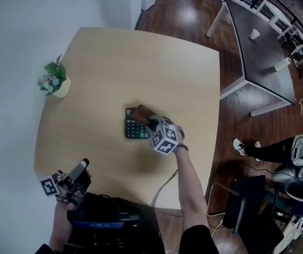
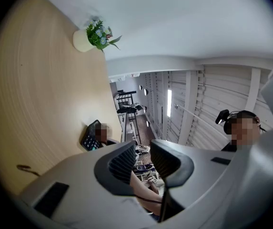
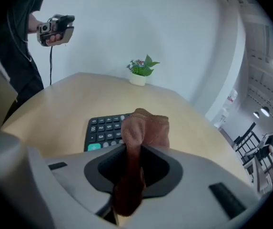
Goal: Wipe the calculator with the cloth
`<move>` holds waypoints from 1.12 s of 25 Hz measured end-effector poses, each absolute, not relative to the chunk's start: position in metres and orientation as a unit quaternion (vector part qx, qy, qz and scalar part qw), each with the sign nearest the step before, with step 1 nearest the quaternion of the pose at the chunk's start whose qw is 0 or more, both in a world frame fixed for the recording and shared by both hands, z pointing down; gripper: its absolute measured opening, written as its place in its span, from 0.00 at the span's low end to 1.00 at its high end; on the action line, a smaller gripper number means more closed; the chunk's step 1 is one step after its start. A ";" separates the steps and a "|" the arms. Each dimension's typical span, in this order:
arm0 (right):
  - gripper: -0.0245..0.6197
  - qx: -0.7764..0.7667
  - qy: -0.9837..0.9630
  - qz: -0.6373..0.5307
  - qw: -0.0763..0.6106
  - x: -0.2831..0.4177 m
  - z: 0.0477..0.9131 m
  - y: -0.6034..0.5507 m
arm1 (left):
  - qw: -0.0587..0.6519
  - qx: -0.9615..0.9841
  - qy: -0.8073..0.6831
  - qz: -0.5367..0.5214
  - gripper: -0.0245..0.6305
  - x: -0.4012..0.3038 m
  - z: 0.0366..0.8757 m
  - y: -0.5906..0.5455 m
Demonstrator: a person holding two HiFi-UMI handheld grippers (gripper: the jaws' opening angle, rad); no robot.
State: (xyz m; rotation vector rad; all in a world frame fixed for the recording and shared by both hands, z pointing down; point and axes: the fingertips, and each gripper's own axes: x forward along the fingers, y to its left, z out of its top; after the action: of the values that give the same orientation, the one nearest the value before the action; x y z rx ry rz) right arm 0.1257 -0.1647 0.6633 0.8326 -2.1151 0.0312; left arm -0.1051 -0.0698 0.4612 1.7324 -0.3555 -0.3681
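Right tongs clamped on the cloth; pinched at a gathered fold so a loose bunch stands ahead of the tips, likely to serve as the wiping pad; tongs angled down over the calculator, the bunch over its right side, contact not certain.

Left tongs slightly parted, nothing between them; held level off the near-left corner of the tabletop, well apart from the work, apparently kept clear.

Calculator lies flat near the tabletop's middle, unsteadied, so it could slide under a firm stroke; dark body, rows of dark keys, one teal key at the near-left; its display is not in view.

Cloth reddish-brown, soft, hemmed edge.
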 end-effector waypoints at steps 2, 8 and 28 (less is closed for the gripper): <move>0.17 0.317 -0.849 0.016 0.422 0.119 0.667 -0.149 | 0.623 0.751 -0.156 -0.156 0.18 -0.106 0.465 -0.070; 0.17 0.247 -0.858 0.027 0.448 0.101 0.678 -0.087 | 0.626 0.754 -0.138 -0.144 0.18 -0.090 0.464 -0.066; 0.17 0.307 -0.854 -0.004 0.419 0.107 0.650 -0.158 | 0.617 0.768 -0.118 -0.120 0.18 -0.075 0.462 -0.055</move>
State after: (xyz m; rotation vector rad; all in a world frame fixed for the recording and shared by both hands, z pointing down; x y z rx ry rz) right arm 0.1072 -0.1582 0.6503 0.7708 -2.1425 -0.0105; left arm -0.0748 -0.0546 0.4619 1.7687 -0.2715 -0.2762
